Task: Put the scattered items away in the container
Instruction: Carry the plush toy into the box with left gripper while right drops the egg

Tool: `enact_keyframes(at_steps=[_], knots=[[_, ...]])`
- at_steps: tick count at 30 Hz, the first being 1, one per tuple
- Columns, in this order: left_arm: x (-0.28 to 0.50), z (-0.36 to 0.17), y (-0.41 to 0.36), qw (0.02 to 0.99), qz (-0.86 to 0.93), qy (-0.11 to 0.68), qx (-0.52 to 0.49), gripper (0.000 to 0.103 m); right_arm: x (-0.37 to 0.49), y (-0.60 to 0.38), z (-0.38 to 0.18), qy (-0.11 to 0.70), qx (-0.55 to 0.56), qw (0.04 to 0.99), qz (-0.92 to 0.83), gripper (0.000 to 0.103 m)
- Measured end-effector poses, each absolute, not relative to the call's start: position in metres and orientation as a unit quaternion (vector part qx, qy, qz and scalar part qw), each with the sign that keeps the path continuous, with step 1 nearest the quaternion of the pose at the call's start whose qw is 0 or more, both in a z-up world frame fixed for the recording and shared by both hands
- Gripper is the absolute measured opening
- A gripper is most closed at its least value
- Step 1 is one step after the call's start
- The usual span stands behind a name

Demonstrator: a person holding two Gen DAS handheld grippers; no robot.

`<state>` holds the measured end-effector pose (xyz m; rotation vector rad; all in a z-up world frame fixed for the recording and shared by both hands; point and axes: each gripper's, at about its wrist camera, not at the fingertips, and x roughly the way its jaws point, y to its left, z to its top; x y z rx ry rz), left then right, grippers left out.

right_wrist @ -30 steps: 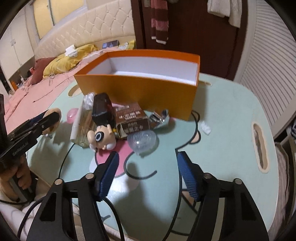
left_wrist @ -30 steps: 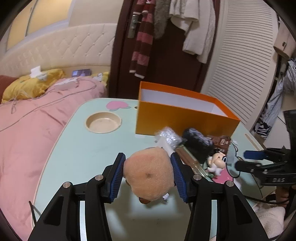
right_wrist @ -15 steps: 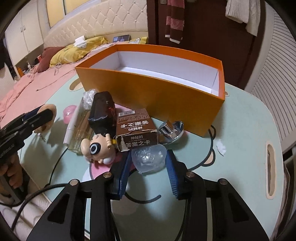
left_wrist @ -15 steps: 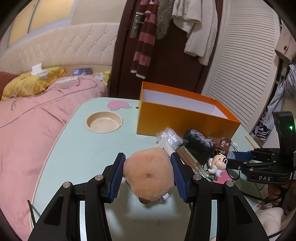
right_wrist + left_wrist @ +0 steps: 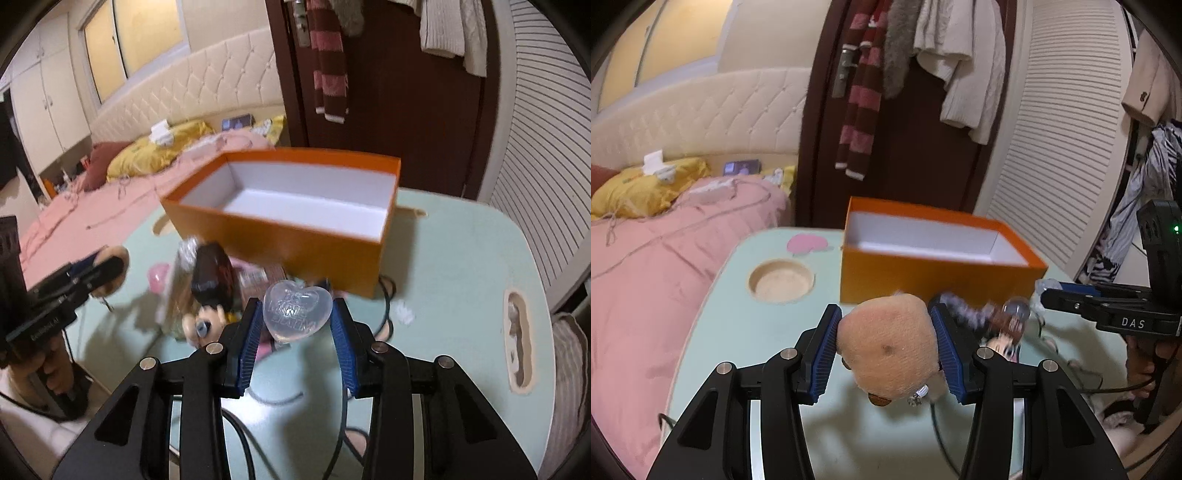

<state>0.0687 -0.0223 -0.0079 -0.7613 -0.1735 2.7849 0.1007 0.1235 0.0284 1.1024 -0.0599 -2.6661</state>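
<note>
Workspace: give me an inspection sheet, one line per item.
Surface: mint-green table with cartoon print and cut-outs.
Job's things: orange box, open, nothing seen inside; plush toy; clear heart-shaped case.
Clutter: cartoon figurine, black pouch and brown packet piled before the box.
Grippers: left gripper shut on the plush; right gripper shut on the heart case.
Cables: black cable on the table.
Surroundings: pink bed, door hung with clothes.
</note>
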Motion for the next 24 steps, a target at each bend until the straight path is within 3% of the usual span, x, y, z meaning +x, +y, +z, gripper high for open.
enact_keyframes(at_steps=[10, 24], knots=[[0.008, 0.031, -0.005, 0.137, 0.965, -0.038, -0.221, 0.049, 0.056, 0.113, 0.058, -0.004, 0.315, 0.128, -0.94, 0.039], [-0.042, 0.004, 0.01, 0.143, 0.954, -0.042, -0.26, 0.049, 0.007, 0.112, 0.033, -0.031, 0.331, 0.109, -0.937, 0.04]])
